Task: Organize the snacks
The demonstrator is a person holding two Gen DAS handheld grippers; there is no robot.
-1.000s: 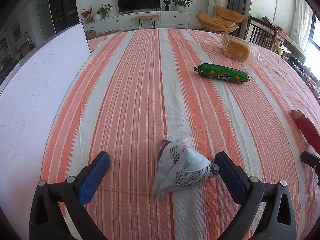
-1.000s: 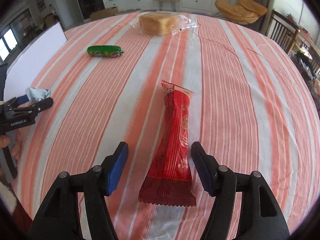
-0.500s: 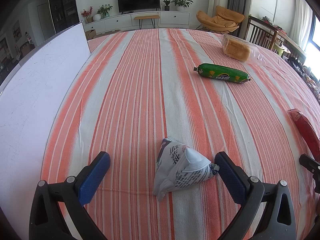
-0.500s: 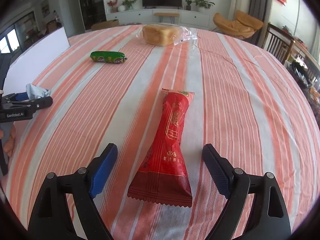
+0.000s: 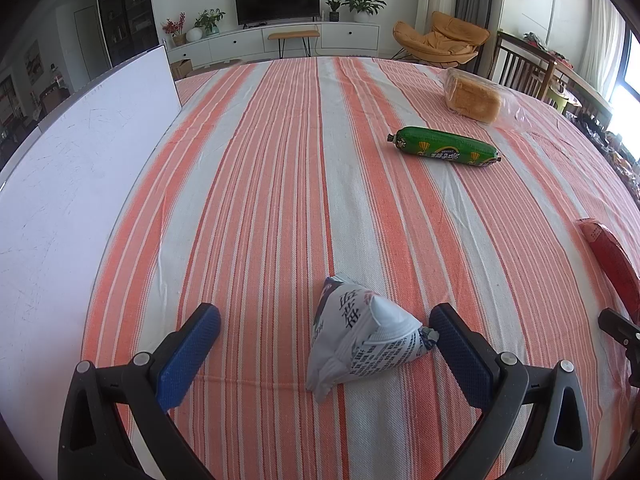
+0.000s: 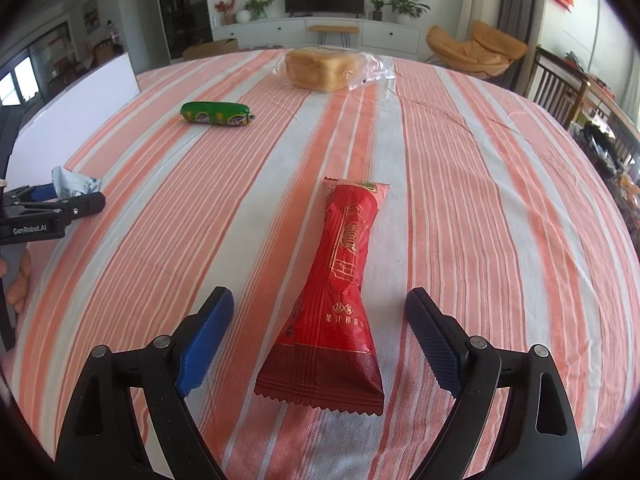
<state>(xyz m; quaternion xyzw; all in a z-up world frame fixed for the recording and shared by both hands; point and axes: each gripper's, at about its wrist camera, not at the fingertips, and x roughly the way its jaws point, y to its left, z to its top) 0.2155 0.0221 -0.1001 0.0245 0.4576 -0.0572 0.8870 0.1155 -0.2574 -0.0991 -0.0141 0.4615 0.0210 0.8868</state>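
"GenRobot.AI" stands in white letters on the black body of the left gripper [image 6: 76, 204], at the table's left edge in the right wrist view. The white packet [image 5: 362, 338] and the red wrapper [image 6: 336, 300] carry Chinese print too small to read surely.

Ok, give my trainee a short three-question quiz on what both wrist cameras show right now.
1. True or false: the left tongs are clamped on the white triangular packet.
2. Which snack lies between the fingers of the right tongs: A) green sausage, B) red wrapper, C) bagged bread loaf?
3. Fill in: the snacks lie on an orange-and-white ______ tablecloth.

Key: 1 false, the packet sits between open fingers, only its twisted end at the right pad. 2 B. 3 striped.
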